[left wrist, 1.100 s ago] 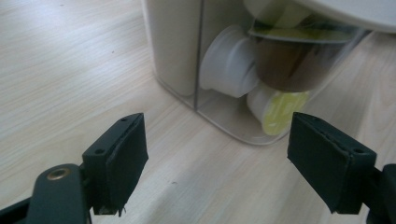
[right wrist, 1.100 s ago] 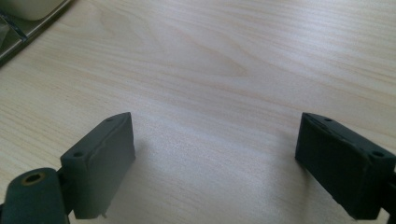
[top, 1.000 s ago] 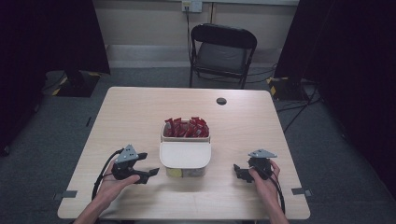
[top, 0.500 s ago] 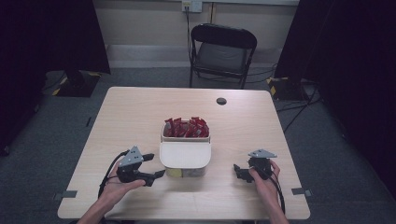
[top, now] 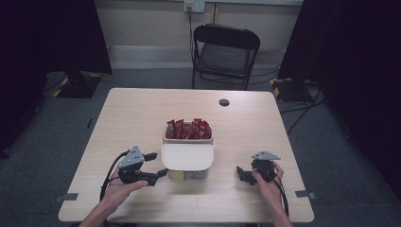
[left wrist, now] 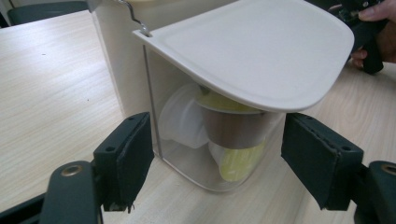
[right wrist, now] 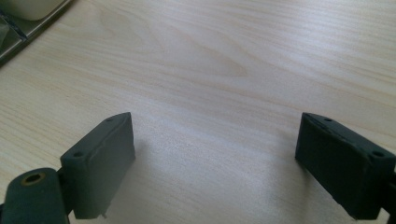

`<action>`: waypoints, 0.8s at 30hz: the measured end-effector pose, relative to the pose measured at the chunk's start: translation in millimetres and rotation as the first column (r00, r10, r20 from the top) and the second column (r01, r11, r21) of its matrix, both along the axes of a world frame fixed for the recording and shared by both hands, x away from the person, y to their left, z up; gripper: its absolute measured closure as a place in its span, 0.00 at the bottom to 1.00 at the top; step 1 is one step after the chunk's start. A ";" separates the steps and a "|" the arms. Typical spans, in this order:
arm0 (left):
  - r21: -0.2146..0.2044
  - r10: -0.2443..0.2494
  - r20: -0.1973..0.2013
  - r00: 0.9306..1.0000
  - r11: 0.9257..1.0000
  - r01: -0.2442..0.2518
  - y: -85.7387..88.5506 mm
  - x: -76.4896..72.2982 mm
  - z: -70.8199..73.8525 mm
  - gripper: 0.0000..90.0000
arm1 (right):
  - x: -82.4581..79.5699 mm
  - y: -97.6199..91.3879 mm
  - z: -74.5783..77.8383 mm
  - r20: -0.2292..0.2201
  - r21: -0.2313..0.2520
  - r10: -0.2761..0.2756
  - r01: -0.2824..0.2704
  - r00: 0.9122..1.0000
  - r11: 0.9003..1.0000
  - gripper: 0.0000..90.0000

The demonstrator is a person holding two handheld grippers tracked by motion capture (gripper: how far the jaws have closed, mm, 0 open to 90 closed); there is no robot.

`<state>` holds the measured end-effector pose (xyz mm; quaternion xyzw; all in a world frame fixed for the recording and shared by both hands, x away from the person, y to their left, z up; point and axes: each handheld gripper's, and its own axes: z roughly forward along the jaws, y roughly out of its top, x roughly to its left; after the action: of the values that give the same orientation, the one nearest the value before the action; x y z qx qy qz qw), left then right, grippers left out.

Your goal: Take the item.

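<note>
Cream box [top: 187,158]: mid-table, lid [left wrist: 261,51] flapped out over its clear front, cups [left wrist: 224,135] inside.
Red packets [top: 188,129]: upright in the box's rear compartment.
Left gripper [top: 160,165]: just left of the box; jaws have been closing, apart, flanking the clear front's corner, pads not pressing.
Right gripper [top: 240,173]: right of the box, well apart; jaws wide over bare table [right wrist: 224,60].
Surroundings: black disc [top: 224,102] near the far edge; chair [top: 224,54] behind.

A light wooden table [top: 142,113] stands on grey carpet [top: 56,127], with a black folding chair [top: 226,56] behind it against a beige wall [top: 146,21] between dark curtains [top: 47,33].
</note>
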<state>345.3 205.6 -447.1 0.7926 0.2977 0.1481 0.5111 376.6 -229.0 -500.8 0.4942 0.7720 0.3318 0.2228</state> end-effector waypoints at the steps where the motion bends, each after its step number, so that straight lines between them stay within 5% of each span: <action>1: -0.003 0.016 -0.005 1.000 1.000 -0.016 1.3 0.2 1.2 0.28 | 0.0 0.0 0.0 0.000 0.000 0.000 0.000 1.000 1.000 0.12; 24: -0.014 -0.002 0.005 1.000 1.000 0.002 -1.8 -0.5 0.9 0.30 | -0.1 0.1 0.0 0.000 0.000 -0.002 0.002 1.000 1.000 0.12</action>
<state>344.8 203.8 -446.2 0.7889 0.2966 0.1478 0.5174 376.5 -228.9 -500.8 0.4949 0.7716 0.3317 0.2230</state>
